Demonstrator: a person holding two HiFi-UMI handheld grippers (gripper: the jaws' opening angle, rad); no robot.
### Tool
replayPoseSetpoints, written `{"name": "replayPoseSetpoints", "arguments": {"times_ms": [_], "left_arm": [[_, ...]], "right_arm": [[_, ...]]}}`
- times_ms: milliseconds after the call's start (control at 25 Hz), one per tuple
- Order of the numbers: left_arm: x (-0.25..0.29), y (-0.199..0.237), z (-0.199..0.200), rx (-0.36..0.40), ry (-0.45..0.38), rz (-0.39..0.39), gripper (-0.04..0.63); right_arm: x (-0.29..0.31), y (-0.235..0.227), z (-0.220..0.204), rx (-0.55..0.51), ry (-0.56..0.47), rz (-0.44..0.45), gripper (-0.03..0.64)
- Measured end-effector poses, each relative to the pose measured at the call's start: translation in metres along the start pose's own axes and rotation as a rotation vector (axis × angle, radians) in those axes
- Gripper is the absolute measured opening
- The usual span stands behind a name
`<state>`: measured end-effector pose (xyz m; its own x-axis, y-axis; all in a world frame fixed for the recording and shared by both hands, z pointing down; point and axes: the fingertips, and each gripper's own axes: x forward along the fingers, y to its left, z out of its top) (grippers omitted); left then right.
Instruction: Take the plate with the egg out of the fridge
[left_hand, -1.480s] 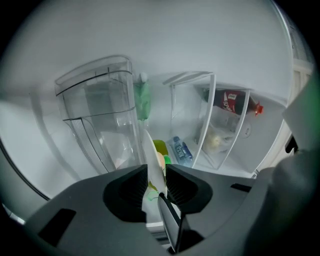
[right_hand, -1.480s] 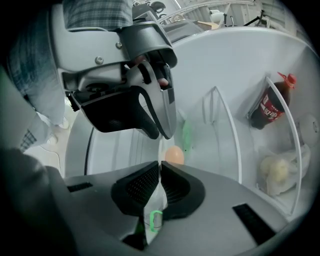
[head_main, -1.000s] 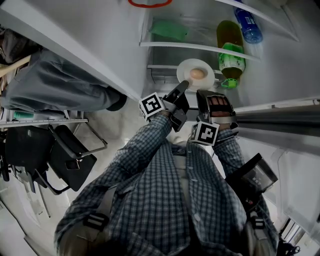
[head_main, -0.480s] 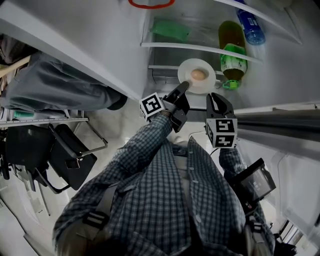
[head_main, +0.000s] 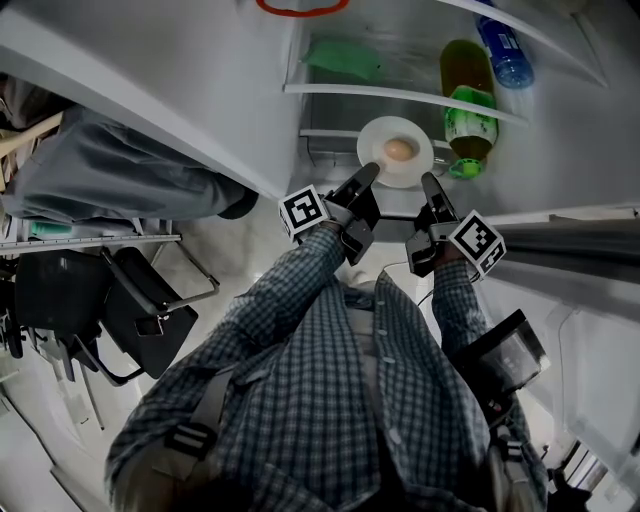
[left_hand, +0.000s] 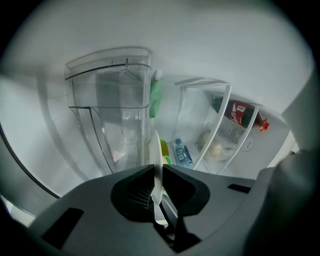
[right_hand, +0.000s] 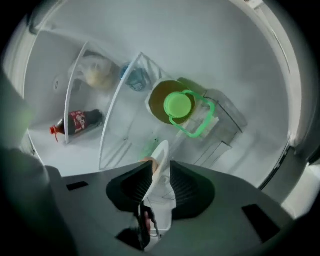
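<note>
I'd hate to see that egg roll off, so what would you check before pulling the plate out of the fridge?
1. Hold of the left gripper on the plate: ok, its jaws are closed on the rim.
2. Hold of the right gripper: cannot tell. The rim stands between its jaws, but a sliver of gap shows on one side.
3. The egg seated on the plate: ok, near the middle.
4. Plate level: cannot tell.
5. The green-capped bottle clear of the plate: cannot tell. It stands close beside the rim.

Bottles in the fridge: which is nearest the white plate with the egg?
The green-capped yellowish bottle, right beside the white plate; the blue-labelled clear bottle lies farther.
</note>
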<state>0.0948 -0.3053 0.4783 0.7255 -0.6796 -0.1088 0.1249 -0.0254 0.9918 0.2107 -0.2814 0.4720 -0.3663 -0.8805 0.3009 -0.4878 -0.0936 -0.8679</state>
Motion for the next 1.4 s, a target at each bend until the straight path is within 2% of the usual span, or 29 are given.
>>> {"name": "replayPoseSetpoints", "arguments": {"times_ms": [80,320,800,1120,1400], "left_arm": [[-0.001,-0.002,-0.001,0.0,0.004,0.0,0.057],[-0.003,-0.003,-0.003,0.017,0.021,0.0,0.055],[-0.014,-0.004,-0.014,0.045,0.016,-0.001,0.046],[-0.026,-0.011,-0.027,0.061,-0.019,-0.012,0.046],[-0.05,-0.011,-0.045,0.058,-0.088,0.0,0.046]], "right_arm": [[0.005,-0.002,-0.002,0.041,0.012,0.024,0.091],[0.009,0.003,-0.009,0.057,0.029,0.077,0.088],[-0.003,0.006,-0.016,0.016,0.032,0.081,0.063],[-0.016,0.008,-0.022,0.002,0.067,0.105,0.063],[-0.033,0.008,-0.034,0.012,0.127,0.139,0.062]]}}
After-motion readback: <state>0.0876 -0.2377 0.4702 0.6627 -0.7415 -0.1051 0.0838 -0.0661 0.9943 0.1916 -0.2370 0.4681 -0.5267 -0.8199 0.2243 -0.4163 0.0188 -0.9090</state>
